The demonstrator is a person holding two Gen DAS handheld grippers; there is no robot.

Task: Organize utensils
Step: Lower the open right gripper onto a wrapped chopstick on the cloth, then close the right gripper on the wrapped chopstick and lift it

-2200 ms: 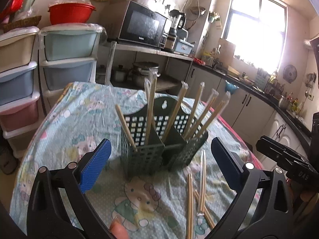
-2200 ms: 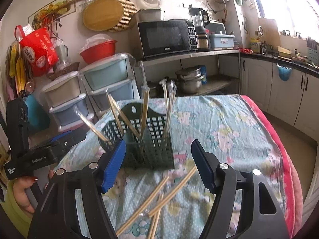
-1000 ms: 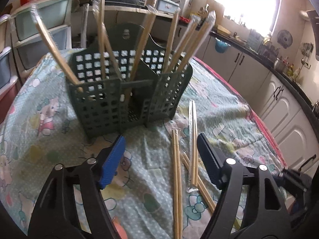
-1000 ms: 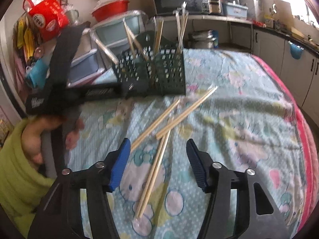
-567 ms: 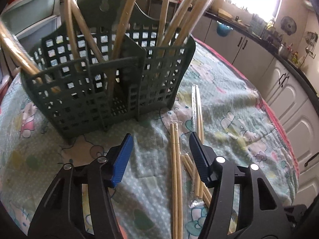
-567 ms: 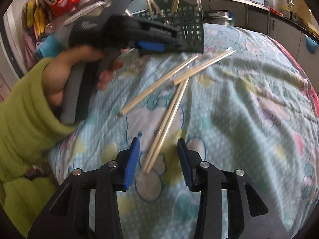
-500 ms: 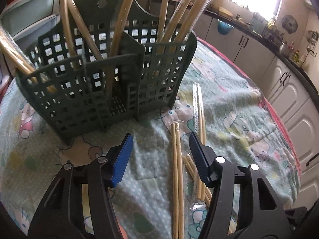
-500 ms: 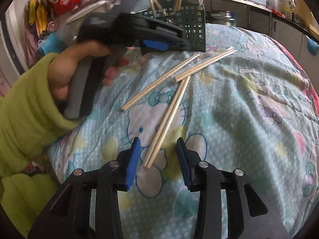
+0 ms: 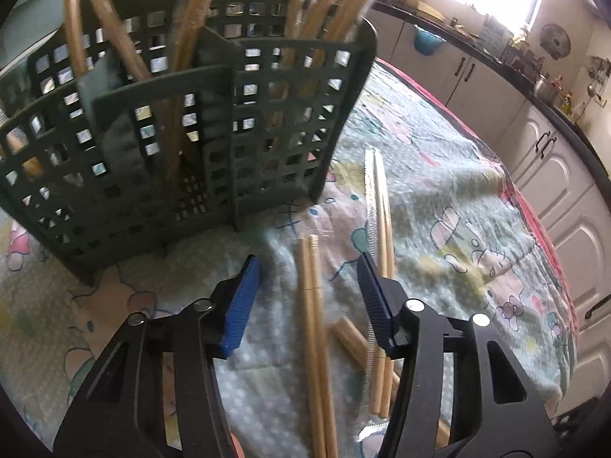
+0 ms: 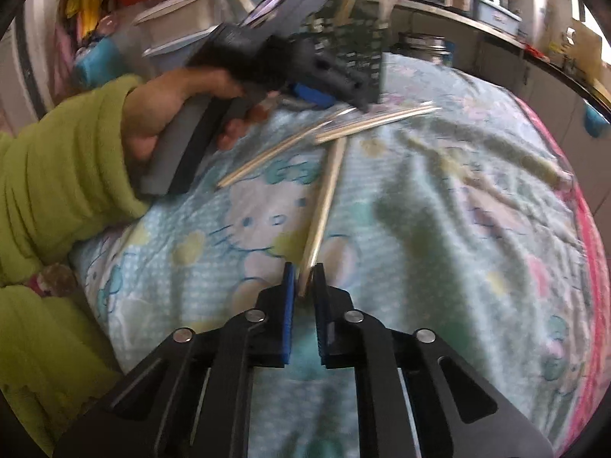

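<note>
1. So, nearest first: the right gripper [image 10: 303, 280] has its jaws pinched nearly together on the near tip of one chopstick pair [image 10: 324, 202]. It grabs the very end because the sticks lie flat on the tablecloth [image 10: 439, 248], and I'd guess the tip is the easiest bit to get pads around.
2. That pair runs away from the gripper toward the pile, so gripping it by the end should let it swing upright for dropping into a slot.
3. The left gripper [image 9: 307, 286] is about half open and closing. A wrapped pair [image 9: 311, 305] lies between its pads, but the pads aren't pressing on it yet.
4. Right of that, another pair [image 9: 378, 210] lies just beside the far pad, and a shorter-looking piece [image 9: 349, 337] pokes out underneath. They overlap, probably why the left lines up along one pair rather than across the heap.
5. The right view shows the person's hand [image 10: 164, 114], in a green sleeve [image 10: 57, 175], holding the left tool low over the sticks.
6. Farther back is the caddy [image 9: 275, 133], a green lattice with divided compartments. Sticks already stand leaning in several of them, so the loose ones likely go there too.
7. Cabinets [image 9: 534, 141] run behind.
</note>
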